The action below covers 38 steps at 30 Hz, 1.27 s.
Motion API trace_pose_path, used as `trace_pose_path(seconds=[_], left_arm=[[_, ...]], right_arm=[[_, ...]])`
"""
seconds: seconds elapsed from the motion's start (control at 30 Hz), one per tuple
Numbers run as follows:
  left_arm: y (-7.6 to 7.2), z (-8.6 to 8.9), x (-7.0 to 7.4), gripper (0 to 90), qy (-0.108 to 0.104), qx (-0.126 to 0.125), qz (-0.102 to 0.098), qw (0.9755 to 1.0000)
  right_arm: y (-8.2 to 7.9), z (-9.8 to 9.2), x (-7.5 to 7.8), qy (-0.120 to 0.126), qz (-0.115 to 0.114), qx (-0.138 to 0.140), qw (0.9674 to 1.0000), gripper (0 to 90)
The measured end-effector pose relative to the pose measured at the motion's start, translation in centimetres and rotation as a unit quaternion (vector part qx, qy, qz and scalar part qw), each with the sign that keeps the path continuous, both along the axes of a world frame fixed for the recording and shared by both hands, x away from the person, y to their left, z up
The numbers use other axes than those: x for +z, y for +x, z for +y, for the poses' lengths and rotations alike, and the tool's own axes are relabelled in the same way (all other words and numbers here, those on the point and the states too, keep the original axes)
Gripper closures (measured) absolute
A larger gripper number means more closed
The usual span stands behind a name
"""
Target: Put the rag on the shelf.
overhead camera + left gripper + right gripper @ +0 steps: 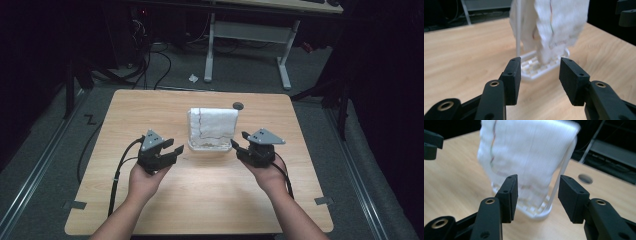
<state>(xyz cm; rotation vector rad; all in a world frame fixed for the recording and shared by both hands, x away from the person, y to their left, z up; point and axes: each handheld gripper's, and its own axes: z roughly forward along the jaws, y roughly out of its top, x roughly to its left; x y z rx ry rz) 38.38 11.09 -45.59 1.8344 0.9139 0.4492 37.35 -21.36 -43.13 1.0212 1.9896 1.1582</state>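
White towel [213, 125] hangs draped over a white rack [210, 146] standing mid-table, slightly toward the far side; draped that way its two side edges hang free, one facing each hand. The rack's thin upright rods carry the cloth and its slotted base sits flat on the wooden table [150, 110], so the cloth stays off the surface and can be taken from either side

Left gripper [172, 150] sits just left of the rack base, jaws open, nothing between them; in the left gripper view [540, 66] the jaws frame the lower edge of the towel and the base, near but apart. Right gripper [239, 141] sits just right of the rack, jaws wide open and empty; in the right gripper view [537, 183] they line up on the towel's side edge and the rod beside it, not touching

Both hands come in low and mirrored, palms under the grippers, jaws aimed inward at the cloth. Judging by that, it's an approach for a two-sided grab: each side wants a pinch on a lower corner so the towel can be lifted off evenly. Open jaws make sense, as the cloth has to pass between the pads first

Risk: the right jaws could close on the rod as well as the cloth and drag the light rack along

Small dark round spot [238, 105] on the table behind the rack, not involved
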Motion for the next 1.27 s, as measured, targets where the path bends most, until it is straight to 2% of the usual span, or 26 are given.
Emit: trace_pose_path(seconds=[0.13, 0.2, 0.23, 0.33, 0.43, 0.53, 0.57, 0.67, 0.73, 0.77, 0.83, 0.93, 1.03, 1.13, 1.27], left_arm=[[-1.1, 0.1, -1.9, 52.3, 0.015, -0.010, 0.015, 0.9997], [-1.6, 0.1, -2.8, 52.3, 0.021, -0.015, 0.023, 0.9994], [-1.8, 0.2, -3.2, 52.3, 0.024, -0.017, 0.026, 0.9992], [-2.6, 0.4, -4.3, 52.2, 0.031, -0.021, 0.038, 0.9986], [-3.4, 0.5, -5.3, 52.2, 0.040, -0.027, 0.048, 0.9977], [-4.1, 0.5, -6.3, 52.2, 0.055, -0.026, 0.067, 0.9959], [-4.3, 0.5, -6.5, 52.1, 0.060, -0.027, 0.068, 0.9955], [-5.4, 0.3, -7.1, 51.6, 0.082, -0.033, 0.054, 0.9946], [-5.6, 0.1, -6.7, 50.7, 0.099, -0.044, 0.058, 0.9925], [-5.7, 0.1, -6.5, 49.8, 0.099, -0.045, 0.054, 0.9926], [-5.5, 0.5, -6.1, 49.5, 0.084, -0.044, 0.053, 0.9941], [-4.9, 1.3, -6.3, 49.8, 0.059, -0.037, 0.075, 0.9948], [-4.8, 1.6, -6.5, 49.8, 0.063, -0.034, 0.078, 0.9944], [-4.7, 1.7, -6.5, 49.7, 0.056, -0.038, 0.083, 0.9942], [-4.7, 1.4, -6.7, 49.6, 0.064, -0.041, 0.082, 0.9938]], right_arm=[[-0.9, 0.1, -2.0, 0.001, 0.012, 0.001, 0.9999, 50.5], [-1.6, 0.1, -3.5, 0.006, 0.024, 0.004, 0.9997, 50.4], [-1.6, 0.1, -3.5, 0.006, 0.024, 0.004, 0.9997, 50.4], [-2.6, 0.1, -5.2, -0.001, 0.037, 0.007, 0.9993, 50.2], [-3.2, 0.0, -6.1, -0.003, 0.044, 0.009, 0.9990, 50.2], [-3.9, 0.0, -7.2, -0.009, 0.051, 0.011, 0.9986, 50.0], [-4.5, -0.1, -7.8, -0.016, 0.049, 0.013, 0.9986, 49.2], [-5.4, -0.5, -8.6, -0.015, 0.048, 0.014, 0.9987, 49.7], [-5.7, -1.1, -9.1, -0.001, 0.075, 0.017, 0.9971, 50.6], [-5.7, -1.4, -9.1, 0.001, 0.079, 0.018, 0.9967, 50.5], [-5.5, -1.7, -9.2, 0.000, 0.076, 0.014, 0.9970, 50.6], [-4.8, -2.0, -9.6, 0.008, 0.090, 0.005, 0.9959, 50.4], [-4.7, -1.8, -9.7, 0.000, 0.089, 0.006, 0.9960, 50.3], [-4.7, -1.7, -9.8, -0.006, 0.089, 0.008, 0.9960, 50.3], [-4.7, -1.6, -10.0, -0.010, 0.090, 0.010, 0.9959, 50.3]])
